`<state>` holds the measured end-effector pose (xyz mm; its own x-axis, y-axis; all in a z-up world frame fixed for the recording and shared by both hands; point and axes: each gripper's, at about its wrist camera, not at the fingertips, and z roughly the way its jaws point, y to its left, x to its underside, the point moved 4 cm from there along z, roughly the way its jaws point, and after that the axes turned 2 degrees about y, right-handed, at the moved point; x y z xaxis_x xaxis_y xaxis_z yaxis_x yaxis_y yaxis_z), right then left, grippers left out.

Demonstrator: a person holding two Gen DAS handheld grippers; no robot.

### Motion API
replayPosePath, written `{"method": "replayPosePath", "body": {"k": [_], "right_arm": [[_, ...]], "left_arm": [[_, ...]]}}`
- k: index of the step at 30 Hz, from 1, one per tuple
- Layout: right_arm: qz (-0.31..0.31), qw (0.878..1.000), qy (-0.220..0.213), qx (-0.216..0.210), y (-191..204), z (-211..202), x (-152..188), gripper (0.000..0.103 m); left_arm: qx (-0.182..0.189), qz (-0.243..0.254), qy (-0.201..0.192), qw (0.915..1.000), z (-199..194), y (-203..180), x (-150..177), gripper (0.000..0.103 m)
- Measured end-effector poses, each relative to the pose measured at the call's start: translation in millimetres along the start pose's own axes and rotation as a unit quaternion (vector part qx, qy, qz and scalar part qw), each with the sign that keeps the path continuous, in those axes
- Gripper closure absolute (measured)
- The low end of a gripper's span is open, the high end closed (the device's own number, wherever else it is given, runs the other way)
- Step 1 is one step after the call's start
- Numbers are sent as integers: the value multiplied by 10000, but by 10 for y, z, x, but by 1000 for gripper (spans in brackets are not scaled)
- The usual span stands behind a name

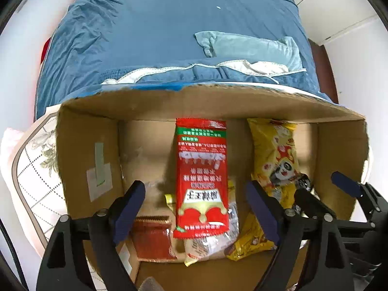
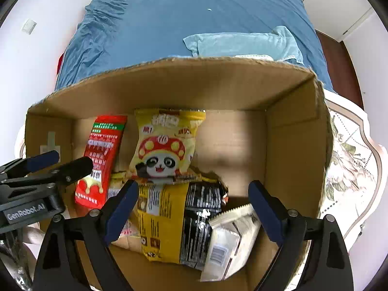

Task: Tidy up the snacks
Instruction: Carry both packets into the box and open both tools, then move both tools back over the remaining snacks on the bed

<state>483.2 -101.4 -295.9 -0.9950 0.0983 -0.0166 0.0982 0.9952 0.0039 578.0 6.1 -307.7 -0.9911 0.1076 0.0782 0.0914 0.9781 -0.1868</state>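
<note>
While my left gripper (image 1: 196,208) and right gripper (image 2: 194,208) gape apart over the cardboard box (image 2: 291,145), 2 snack packets lie unpinched below.

Snack packets (image 2: 167,145) inside box (image 2: 291,145)

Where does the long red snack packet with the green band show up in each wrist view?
Left wrist: long red snack packet at centre, in the brown cardboard box.
Right wrist: it lies left of centre, beside the left gripper.
Shared landmark: yellow panda-print snack bag.
</note>
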Motion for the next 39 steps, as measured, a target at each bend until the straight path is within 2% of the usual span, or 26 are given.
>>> {"method": "replayPosePath", "body": {"k": [2,5,9,15,19,25,31,39], "right_arm": [[-23,10000,-32,14,6,-51,62,9],[-59,9999,-153,27,6,-155,166,4],[-63,9991,-404,96,2,-325,345,4],[-100,9964,-829,161,23,-590,680,4],[-283,9923,-1135,396,56,-745,902,4],[-345,9856,-1587,461,99,-1018,1219,4],[-413,9809,-1857,399,182,-1232,1518,4],[-347,9794,-1991,-38,183,-1421,2007,4]], "left_arm": [[21,26,-129,9999,-87,-25,52,8],[99,110,-314,9994,-226,-74,147,8],[-48,271,-660,9974,-422,-129,320,7],[-182,367,-1250,9913,-696,-134,677,7],[-355,406,-1546,9865,-824,-147,898,7],[-428,415,-1944,9791,-1038,-185,1253,7],[-446,346,-2330,9708,-1249,-180,1640,7],[-368,215,-2649,9633,-1465,-206,2132,7]]}}
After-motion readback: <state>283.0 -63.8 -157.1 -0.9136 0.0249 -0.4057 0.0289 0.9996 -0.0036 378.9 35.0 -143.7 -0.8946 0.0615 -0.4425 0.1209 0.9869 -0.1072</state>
